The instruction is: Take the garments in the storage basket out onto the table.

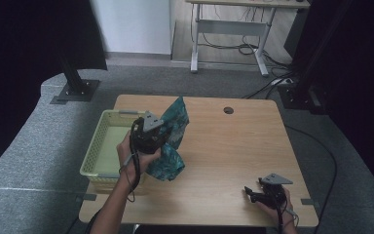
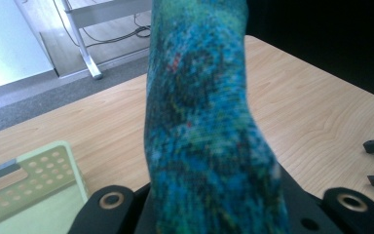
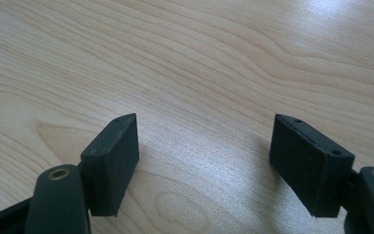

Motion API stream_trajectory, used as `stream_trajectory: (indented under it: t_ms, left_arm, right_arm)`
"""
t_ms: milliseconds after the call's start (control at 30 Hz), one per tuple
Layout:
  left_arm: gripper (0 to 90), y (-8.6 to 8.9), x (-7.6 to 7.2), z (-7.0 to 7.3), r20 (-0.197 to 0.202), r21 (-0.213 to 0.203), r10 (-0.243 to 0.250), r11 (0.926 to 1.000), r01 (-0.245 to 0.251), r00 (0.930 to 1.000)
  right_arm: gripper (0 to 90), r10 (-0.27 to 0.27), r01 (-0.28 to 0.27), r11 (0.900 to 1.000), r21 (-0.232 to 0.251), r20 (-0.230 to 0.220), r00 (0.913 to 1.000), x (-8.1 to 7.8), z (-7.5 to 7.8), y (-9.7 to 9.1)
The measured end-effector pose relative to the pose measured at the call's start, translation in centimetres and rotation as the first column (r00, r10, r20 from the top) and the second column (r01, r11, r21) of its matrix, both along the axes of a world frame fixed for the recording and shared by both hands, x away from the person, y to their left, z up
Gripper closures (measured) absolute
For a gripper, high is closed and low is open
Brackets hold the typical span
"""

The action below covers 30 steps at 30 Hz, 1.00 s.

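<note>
A teal and blue patterned cloth [image 1: 177,122] is gathered in my left gripper [image 1: 161,135], which is shut on it above the table's left part, beside the basket. One end of the cloth stands up and the other hangs down to the table [image 1: 233,146]. In the left gripper view the cloth [image 2: 199,122] rises from between the jaws and hides their tips. My right gripper [image 1: 250,191] rests low near the table's front right, open. Its two black jaws stand wide apart over bare wood, with nothing between them [image 3: 204,146].
A pale yellow-green perforated basket [image 1: 97,151] sits at the table's left edge, seen close by as the basket [image 2: 39,180] in the left gripper view. A round hole [image 1: 228,110] is at the table's far side. Behind stand a desk frame [image 1: 195,44], black stand bases and floor cables.
</note>
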State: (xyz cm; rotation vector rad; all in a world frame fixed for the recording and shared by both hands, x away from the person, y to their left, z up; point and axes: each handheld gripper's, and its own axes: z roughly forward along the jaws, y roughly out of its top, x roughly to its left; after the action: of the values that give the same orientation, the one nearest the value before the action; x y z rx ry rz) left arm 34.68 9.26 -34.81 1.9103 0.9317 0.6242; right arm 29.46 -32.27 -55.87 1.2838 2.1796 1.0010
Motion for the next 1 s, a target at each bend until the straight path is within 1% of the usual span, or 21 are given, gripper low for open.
stream_trajectory:
  t_ms: [400, 700, 1000]
  left_arm:
    - [87.2, -1.1, 0.0, -0.4, -0.007, 0.005, -0.021, 0.9998, 0.021, 0.9998]
    - [87.2, -2.3, 0.0, -0.6, -0.007, 0.001, -0.041, 0.9992, 0.041, 0.9991]
    - [87.2, -3.4, 0.0, -0.8, -0.013, 0.005, -0.060, 0.9982, 0.060, 0.9981]
  right_arm:
    - [25.3, 0.000, 0.000, 1.0000, 0.000, 0.000, 1.0000, 0.0, 0.0, 0.0]
    - [25.3, 0.001, -0.001, 1.0000, 0.000, 0.000, 1.0000, 0.0, 0.0, 0.0]
    - [25.3, 0.000, 0.000, 1.0000, 0.001, 0.001, 1.0000, 0.0, 0.0, 0.0]
